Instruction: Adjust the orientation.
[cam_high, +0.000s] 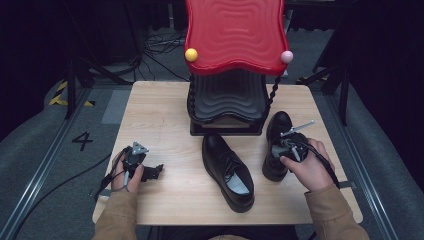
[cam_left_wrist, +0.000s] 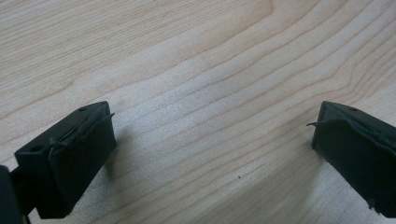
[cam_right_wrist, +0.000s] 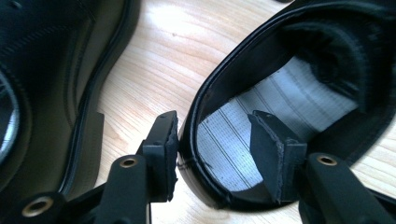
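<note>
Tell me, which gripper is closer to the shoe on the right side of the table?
Right. The right gripper has its jaws straddling that shoe's heel wall; the left gripper rests far off, over bare table.

On the wooden counter (cam_high: 165, 125), the right tongs (cam_high: 289, 145) sit at the right black shoe (cam_high: 276, 131); the left tongs (cam_high: 156, 171) rest apart from the middle shoe (cam_high: 227, 170).

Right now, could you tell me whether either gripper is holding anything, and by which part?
Nothing is firmly held. The right gripper straddles the heel rim of the right-hand black leather shoe, fingers apart. The left gripper stands open over the bare wooden table.
</note>
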